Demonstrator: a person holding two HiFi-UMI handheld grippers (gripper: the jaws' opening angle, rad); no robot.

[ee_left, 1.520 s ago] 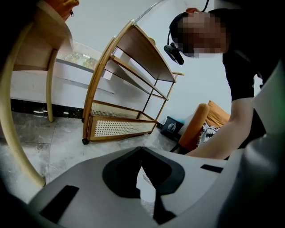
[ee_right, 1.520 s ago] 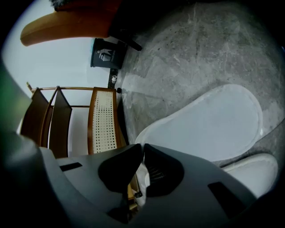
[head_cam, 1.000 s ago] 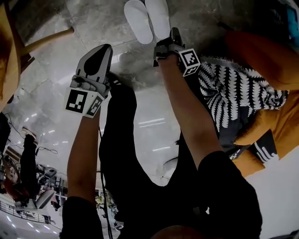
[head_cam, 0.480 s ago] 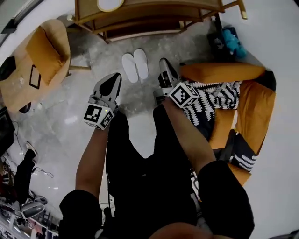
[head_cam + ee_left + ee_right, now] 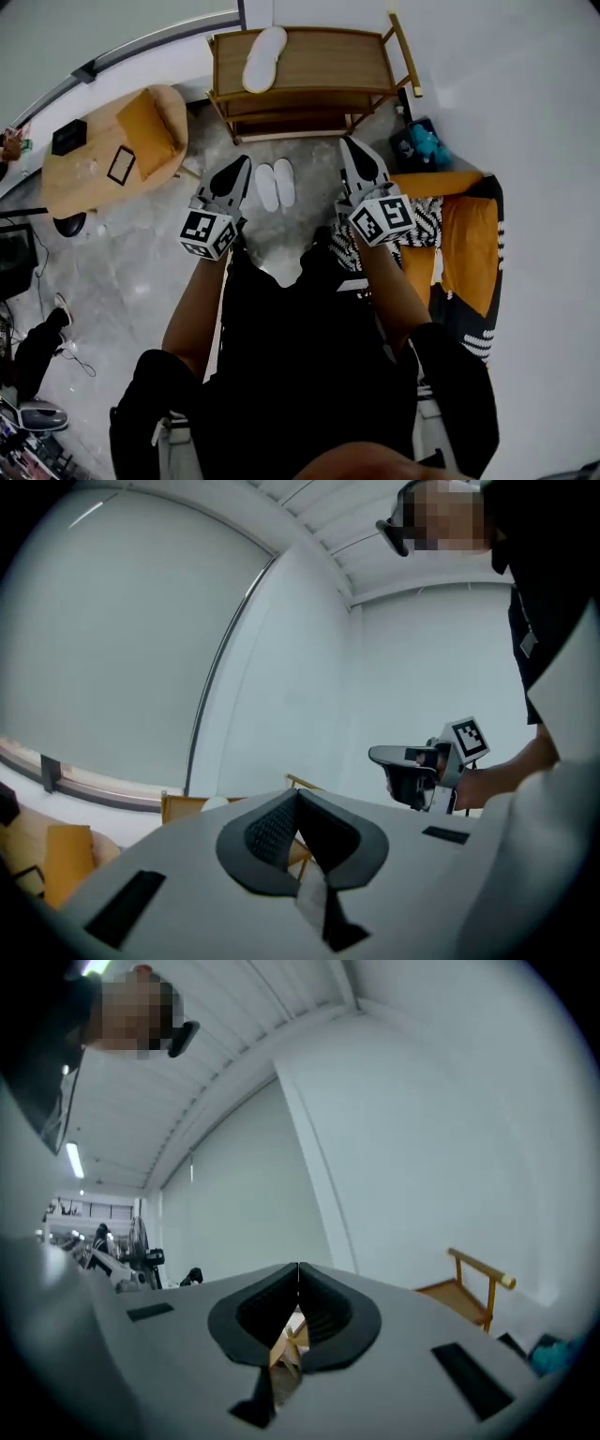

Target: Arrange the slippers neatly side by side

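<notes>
Both pairs of jaws are pressed together with nothing between them. The left gripper (image 5: 240,169) and the right gripper (image 5: 350,150) hang in the air at about waist level, well above the floor (image 5: 141,272).

The 2 white slippers (image 5: 276,185) lie on that floor between the grippers as the head view shows them, touching side by side, in front of the wooden shelf (image 5: 300,66).

The pair looks tidy already, so the main risk is probably undoing it. A step forward could kick 1 slipper askew, since the person's legs stand close behind them. A shut gripper lowered carelessly could also push them apart. A white shape (image 5: 263,58) on the shelf top may be another slipper left unsorted; this cannot be told.
</notes>
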